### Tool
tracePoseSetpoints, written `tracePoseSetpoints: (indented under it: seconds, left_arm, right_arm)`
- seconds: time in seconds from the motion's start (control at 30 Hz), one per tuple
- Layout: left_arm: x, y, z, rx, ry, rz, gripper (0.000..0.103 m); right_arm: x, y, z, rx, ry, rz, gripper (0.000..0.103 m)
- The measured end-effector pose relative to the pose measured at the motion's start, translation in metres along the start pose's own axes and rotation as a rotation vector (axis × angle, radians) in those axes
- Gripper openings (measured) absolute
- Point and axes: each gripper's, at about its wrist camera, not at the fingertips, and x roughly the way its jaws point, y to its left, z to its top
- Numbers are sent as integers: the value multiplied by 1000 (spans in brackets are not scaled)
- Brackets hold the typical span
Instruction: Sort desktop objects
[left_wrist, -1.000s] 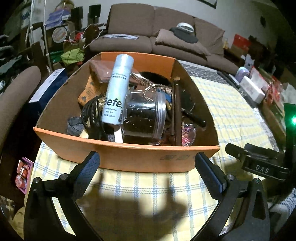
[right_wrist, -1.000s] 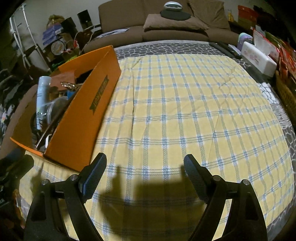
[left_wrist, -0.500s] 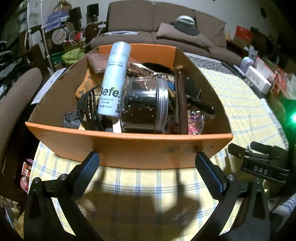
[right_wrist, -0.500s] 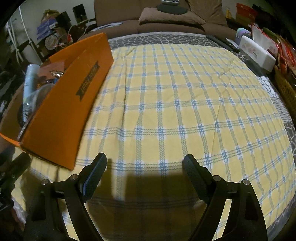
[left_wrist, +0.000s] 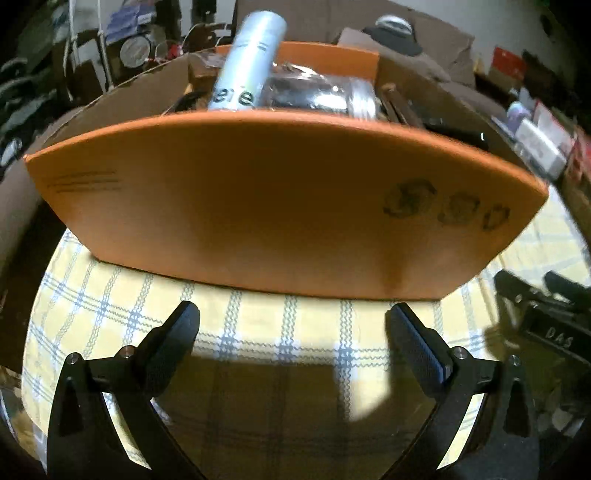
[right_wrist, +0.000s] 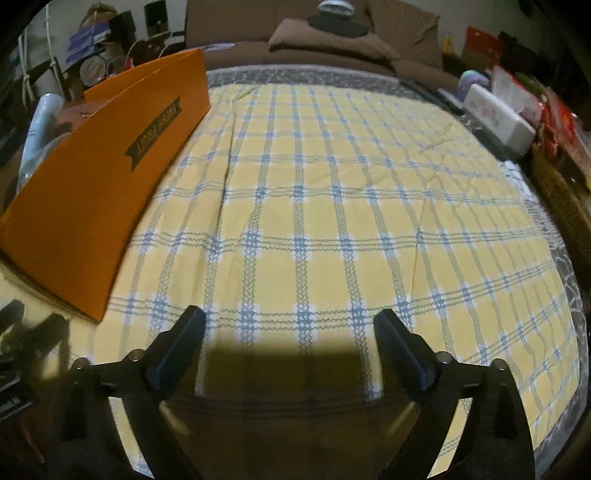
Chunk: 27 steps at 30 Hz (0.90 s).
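My left gripper (left_wrist: 291, 325) sits low before the orange box (left_wrist: 280, 199), jaws wide and empty; right gripper (right_wrist: 290, 328) is also wide, over bare cloth right of it. I'd rise above the wall before reaching for the spray can (left_wrist: 251, 62) inside

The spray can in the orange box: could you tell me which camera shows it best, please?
The left wrist view: the spray can rises above the box wall, its lettering partly visible. The right wrist view shows only a pale sliver behind the box's side at the frame edge.
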Motion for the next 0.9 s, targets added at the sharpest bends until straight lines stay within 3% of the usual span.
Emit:
tracePoseSetpoints:
  seconds: [0.9]
  left_arm:
    - [8,2,1,-17,5,29,103]
  right_arm:
    - [-2,0,-5,23,-25,1,103]
